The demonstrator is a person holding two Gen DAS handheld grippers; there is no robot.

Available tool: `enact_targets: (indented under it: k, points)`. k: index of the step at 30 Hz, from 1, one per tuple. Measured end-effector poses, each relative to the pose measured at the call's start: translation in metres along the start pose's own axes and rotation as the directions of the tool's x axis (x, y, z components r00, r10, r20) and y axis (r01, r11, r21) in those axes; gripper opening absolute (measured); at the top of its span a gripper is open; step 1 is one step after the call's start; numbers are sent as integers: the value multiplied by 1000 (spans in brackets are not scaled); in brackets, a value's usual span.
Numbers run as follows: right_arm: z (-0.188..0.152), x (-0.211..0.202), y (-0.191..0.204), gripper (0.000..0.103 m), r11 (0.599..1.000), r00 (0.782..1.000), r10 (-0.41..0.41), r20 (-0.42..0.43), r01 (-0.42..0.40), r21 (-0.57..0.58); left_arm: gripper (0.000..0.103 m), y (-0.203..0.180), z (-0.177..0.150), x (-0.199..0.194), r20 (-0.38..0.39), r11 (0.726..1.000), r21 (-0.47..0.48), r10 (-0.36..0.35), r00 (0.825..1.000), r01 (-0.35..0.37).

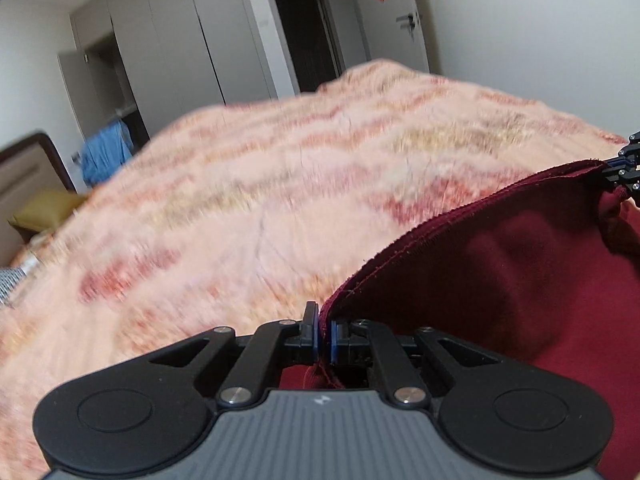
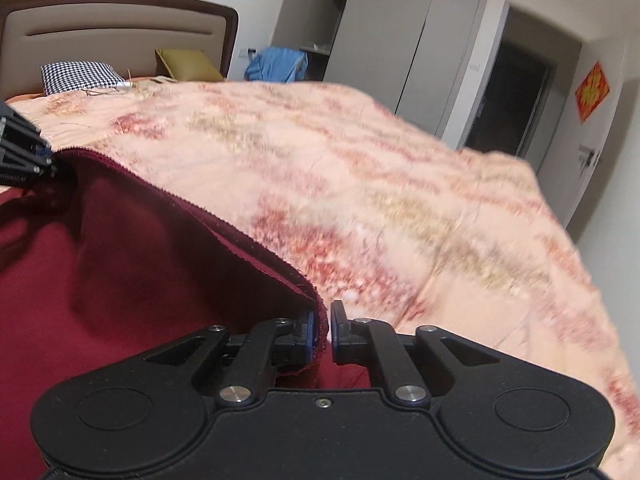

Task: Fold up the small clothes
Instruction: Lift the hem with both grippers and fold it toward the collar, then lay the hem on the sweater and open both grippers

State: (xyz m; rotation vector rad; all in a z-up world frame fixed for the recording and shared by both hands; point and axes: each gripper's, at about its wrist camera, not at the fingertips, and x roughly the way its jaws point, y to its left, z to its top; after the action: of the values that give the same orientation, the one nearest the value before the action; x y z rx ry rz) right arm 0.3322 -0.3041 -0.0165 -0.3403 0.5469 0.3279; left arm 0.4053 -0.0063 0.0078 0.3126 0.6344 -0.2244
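Maroon cloth is pinched between the blue pads of the left gripper [image 1: 322,336], whose jaws are closed right down on one end of the hemmed edge of the garment [image 1: 500,272]; the right gripper [image 2: 323,334] is seen with its jaws slightly parted, the hem lying against the left pad while a small gap shows beside the right pad, so that grip is judged loose or being released, though no firm hold can be confirmed there. Between the two claws the hem is stretched as a gently sagging line, and the rest of the garment hangs and bulges below it in soft folds, nearer the holder than the open spread of the bedspread [image 1: 280,184]. The step in hand is judged to be the carrying over and laying down of this held edge to make a fold; it would be done well if both corners were kept level and the hem kept taut until the cloth is lowered flat, and if release were made only once the edge lies square on the layer beneath, so that no slack is trapped. The garment is a deep wine red, matt and thick-looking, with a stitched, slightly fuzzy hem of two layers; it lies at the near side of the peach patterned bedspread, well apart from the checked pillow [image 2: 80,76] by the headboard
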Motion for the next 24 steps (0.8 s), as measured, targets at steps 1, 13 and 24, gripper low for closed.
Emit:
enact_targets:
  k: [1, 13, 24]
  points:
    - [-4, 7, -1, 17, 1000, 1000, 7, -13, -7, 11, 6, 2, -3, 8, -14, 1000, -9, -11, 1000, 10]
    - [-42, -25, -29, 102, 978, 996, 47, 78, -61, 198, 97, 28, -29, -8, 127, 964, -252, -47, 991, 79]
    - [-88, -27, 11, 102, 997, 996, -60, 67, 55, 62, 103, -15, -52, -10, 119, 995, -88, -25, 993, 36]
